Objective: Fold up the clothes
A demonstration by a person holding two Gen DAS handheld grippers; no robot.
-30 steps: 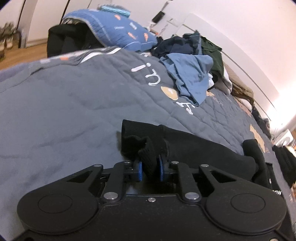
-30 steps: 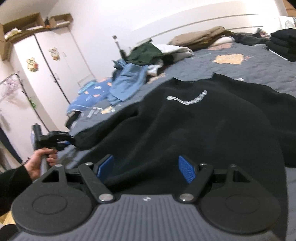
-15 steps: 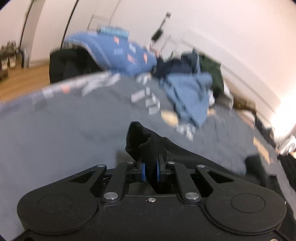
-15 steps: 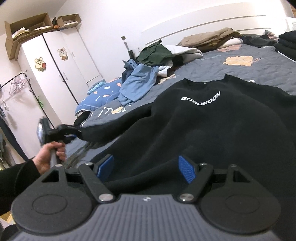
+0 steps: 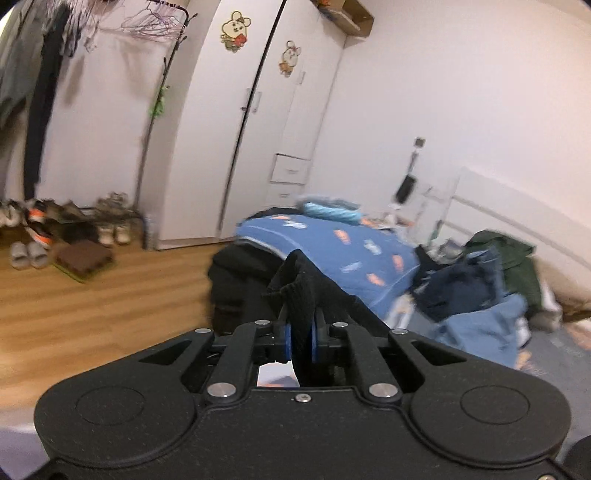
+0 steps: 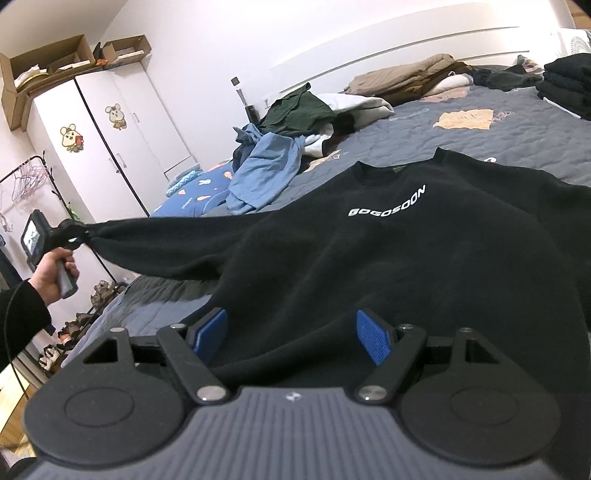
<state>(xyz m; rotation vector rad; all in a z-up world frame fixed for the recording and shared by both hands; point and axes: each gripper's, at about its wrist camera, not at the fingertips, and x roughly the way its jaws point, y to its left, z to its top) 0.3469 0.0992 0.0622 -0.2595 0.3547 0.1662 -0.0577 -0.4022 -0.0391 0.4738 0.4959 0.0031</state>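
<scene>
A person's left hand [image 6: 55, 271], in a dark sleeve, holds the left gripper [image 5: 300, 341] out beyond the bed's side, raised above mattress level. Its jaws are clamped on the cuff [image 5: 295, 288] of a black sweatshirt [image 6: 406, 251], and the sleeve [image 6: 166, 243] runs from them in a taut, nearly level line back to the body of the garment. The right gripper [image 6: 291, 334] hovers low over the sweatshirt's hem, jaws wide apart, nothing between them. The sweatshirt lies chest up on the grey bed [image 6: 517, 140], white lettering showing, its far sleeve cut off at the picture's right edge. The left wrist view is blurred, so the shoes [image 5: 66, 221] and clothes rack [image 5: 147, 22] against the wardrobe [image 5: 236, 110] are soft shapes. A pile of clothes [image 6: 280, 147] crowds the bed beyond the collar, and folded dark items [image 6: 565, 85] sit at the far right. Bare quilt lies between collar and pile, and open wooden floor [image 5: 92, 306] spreads under the left gripper.
</scene>
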